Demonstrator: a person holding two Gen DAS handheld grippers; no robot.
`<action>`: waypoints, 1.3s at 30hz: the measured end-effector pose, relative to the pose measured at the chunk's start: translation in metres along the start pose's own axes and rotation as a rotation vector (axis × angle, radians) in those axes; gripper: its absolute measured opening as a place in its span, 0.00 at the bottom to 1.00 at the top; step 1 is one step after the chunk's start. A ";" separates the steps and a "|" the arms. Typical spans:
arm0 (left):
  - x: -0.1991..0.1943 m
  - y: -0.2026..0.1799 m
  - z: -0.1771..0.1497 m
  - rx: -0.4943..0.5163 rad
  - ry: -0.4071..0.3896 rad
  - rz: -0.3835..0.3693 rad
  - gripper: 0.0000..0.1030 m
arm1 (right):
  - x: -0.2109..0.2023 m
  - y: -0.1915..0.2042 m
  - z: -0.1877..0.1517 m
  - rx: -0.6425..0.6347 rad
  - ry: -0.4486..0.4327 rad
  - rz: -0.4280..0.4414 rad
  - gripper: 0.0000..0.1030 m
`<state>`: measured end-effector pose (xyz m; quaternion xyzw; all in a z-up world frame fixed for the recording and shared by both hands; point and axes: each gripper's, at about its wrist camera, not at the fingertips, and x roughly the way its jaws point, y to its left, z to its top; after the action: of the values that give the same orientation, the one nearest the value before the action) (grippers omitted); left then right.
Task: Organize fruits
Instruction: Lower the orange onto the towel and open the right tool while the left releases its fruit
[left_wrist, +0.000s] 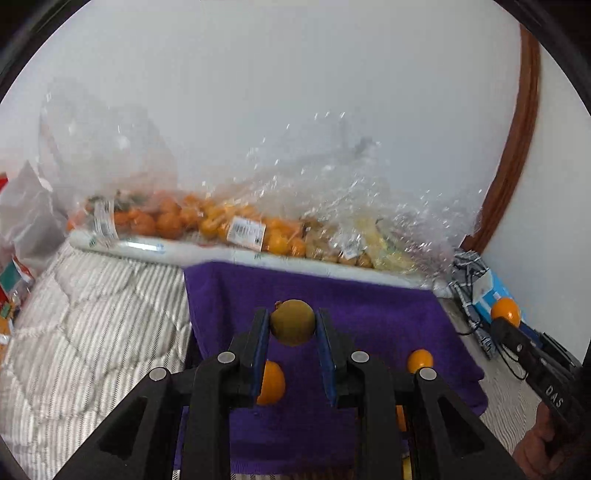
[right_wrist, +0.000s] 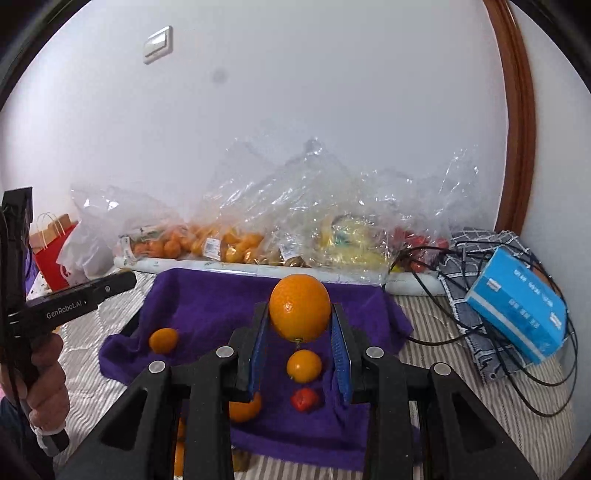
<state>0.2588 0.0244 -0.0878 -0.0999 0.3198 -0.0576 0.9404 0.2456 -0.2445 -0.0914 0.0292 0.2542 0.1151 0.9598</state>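
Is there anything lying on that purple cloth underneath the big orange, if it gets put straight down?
Yes. The right gripper holds the big orange above the purple cloth, and in this view a smaller orange and a small red fruit lie just below it. Bare cloth shows farther back.

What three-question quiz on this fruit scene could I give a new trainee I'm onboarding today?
1. True or false: the left hand-held gripper is empty.
2. Which fruit does the right hand-held gripper hold? A) a big orange B) a banana C) a red fruit
3. Fill in: the loose fruit lies on a ___ towel.

Key: 1 false, it clamps a small brownish-green fruit; 2 A; 3 purple.
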 end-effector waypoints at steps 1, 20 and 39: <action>0.003 0.002 -0.003 -0.002 0.003 0.002 0.23 | 0.004 -0.002 -0.001 0.003 0.007 -0.001 0.31; 0.032 0.026 -0.015 -0.033 0.038 0.025 0.23 | 0.033 -0.042 -0.014 0.058 0.082 -0.032 0.31; 0.047 0.009 -0.027 0.037 0.150 -0.106 0.23 | 0.068 -0.022 -0.038 -0.024 0.251 -0.014 0.31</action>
<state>0.2795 0.0206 -0.1381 -0.0945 0.3827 -0.1205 0.9111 0.2888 -0.2503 -0.1598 0.0015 0.3711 0.1144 0.9215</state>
